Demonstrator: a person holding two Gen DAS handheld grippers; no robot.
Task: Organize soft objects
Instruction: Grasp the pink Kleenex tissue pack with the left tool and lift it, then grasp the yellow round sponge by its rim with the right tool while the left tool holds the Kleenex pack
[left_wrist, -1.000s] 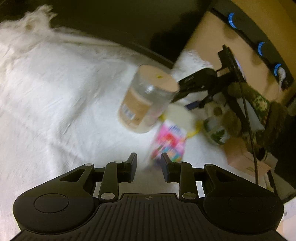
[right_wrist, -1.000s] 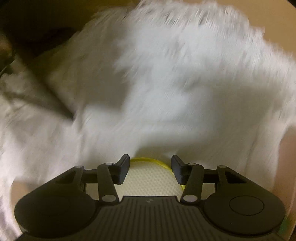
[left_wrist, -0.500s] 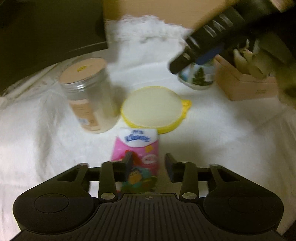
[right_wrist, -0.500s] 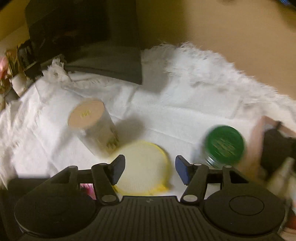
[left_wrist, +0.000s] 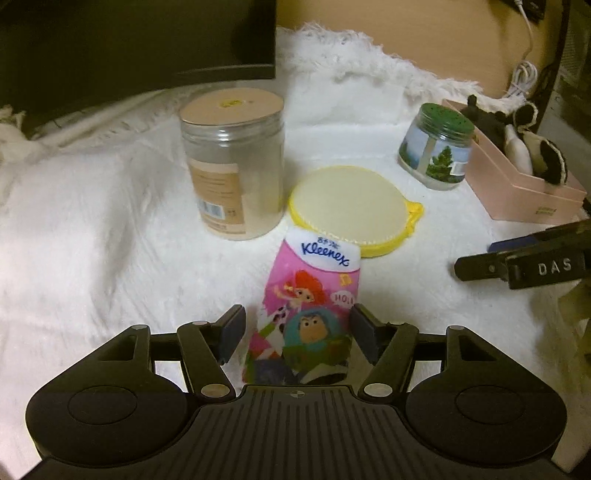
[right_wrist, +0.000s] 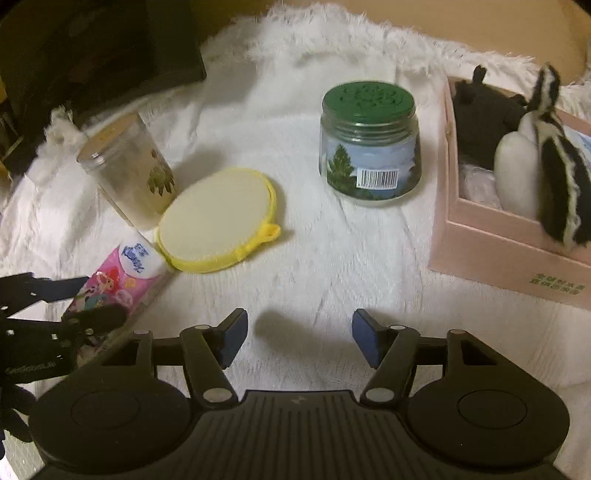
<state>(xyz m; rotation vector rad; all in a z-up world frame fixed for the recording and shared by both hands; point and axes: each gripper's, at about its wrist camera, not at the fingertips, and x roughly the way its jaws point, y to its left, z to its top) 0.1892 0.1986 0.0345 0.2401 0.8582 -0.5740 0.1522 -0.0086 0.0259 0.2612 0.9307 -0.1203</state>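
Both are black plastic two-finger tools w/ ribbed centre plate, round disc housing each side, silver screws at linkage pivots. Left gripper (left_wrist: 297, 328) has dark blue pads (left_wrist: 233, 326). Right gripper (right_wrist: 298, 334) has blue pads (right_wrist: 364, 341), white "DAS" lettering (left_wrist: 554, 266) on its side.

Left gripper (left_wrist: 297, 332) spread wide around the pink Kleenex pack (left_wrist: 310, 295), beside the yellow sponge (left_wrist: 349, 205)
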